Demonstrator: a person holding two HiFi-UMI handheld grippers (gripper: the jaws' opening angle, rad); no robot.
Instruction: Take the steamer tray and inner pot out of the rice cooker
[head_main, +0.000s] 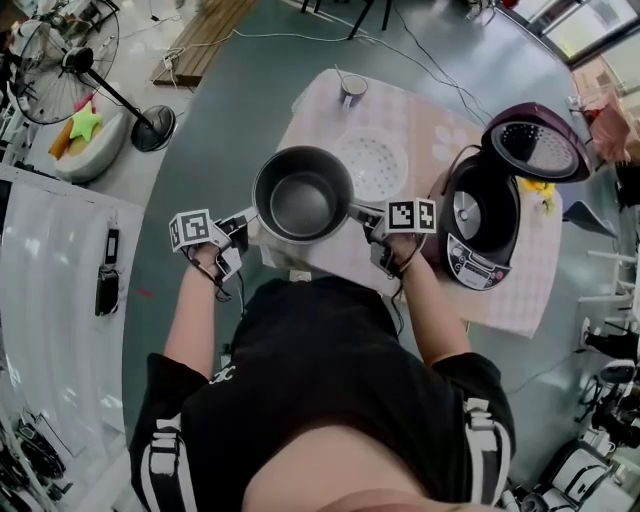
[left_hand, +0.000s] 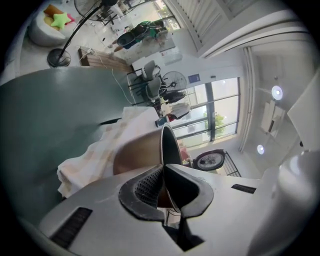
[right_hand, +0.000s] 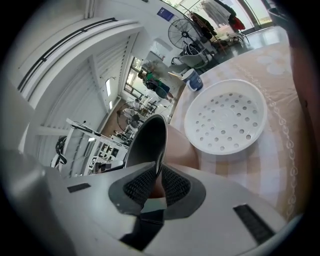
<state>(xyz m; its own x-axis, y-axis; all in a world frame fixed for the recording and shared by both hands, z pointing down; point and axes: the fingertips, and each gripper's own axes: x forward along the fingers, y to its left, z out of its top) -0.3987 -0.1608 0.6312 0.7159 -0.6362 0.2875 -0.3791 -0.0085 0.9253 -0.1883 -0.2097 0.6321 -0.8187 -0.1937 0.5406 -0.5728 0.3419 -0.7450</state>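
The dark metal inner pot (head_main: 302, 195) hangs above the near left part of the table, clear of the rice cooker (head_main: 480, 225). My left gripper (head_main: 250, 218) is shut on its left rim. In the left gripper view the pads of the left gripper (left_hand: 162, 182) pinch the thin pot wall (left_hand: 145, 150). My right gripper (head_main: 358, 212) is shut on the opposite rim; the right gripper view shows the right gripper (right_hand: 159, 182) clamped on the pot's edge (right_hand: 150, 140). The white perforated steamer tray (head_main: 372, 163) (right_hand: 225, 116) lies flat on the cloth just beyond the pot.
The cooker stands at the table's right with its lid (head_main: 535, 142) swung open. A cup (head_main: 352, 90) (right_hand: 195, 82) sits at the far edge. The table (head_main: 520, 290) carries a pale checked cloth. A floor fan (head_main: 70, 60) stands far left.
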